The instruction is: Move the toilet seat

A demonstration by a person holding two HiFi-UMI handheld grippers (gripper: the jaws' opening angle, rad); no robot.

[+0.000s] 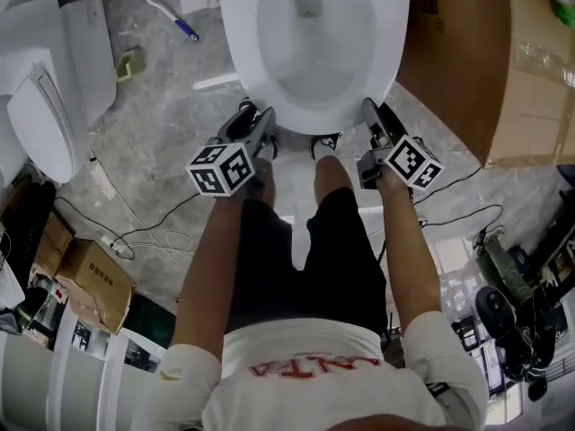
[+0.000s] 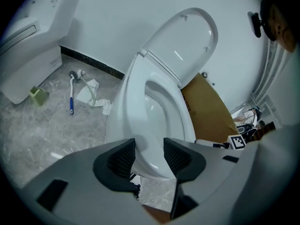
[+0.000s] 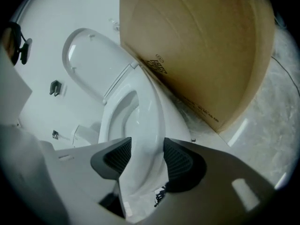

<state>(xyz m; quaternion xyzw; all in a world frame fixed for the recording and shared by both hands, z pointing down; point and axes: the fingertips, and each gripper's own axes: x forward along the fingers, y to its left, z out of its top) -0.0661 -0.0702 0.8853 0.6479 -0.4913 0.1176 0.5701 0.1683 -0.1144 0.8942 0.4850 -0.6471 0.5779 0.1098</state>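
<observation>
The white toilet seat [image 1: 241, 52] lies down on the bowl, and its lid [image 2: 187, 41] stands upright against the wall. My left gripper [image 1: 259, 122] is at the front left of the rim and my right gripper [image 1: 372, 113] at the front right. In the left gripper view the seat's front edge [image 2: 140, 93] runs between the open jaws of the left gripper [image 2: 149, 156], and the pads do not press on it. The right gripper view shows the same: the seat [image 3: 150, 107] passes between the spread jaws of the right gripper [image 3: 146, 156], with the lid [image 3: 89, 64] beyond.
A large cardboard box [image 1: 485, 52] stands tight against the toilet's right side. A second toilet [image 1: 45, 88] stands at the left. A brush [image 1: 171, 16] and a green sponge [image 1: 128, 63] lie on the marble floor, and cables [image 1: 144, 232] trail near the person's feet.
</observation>
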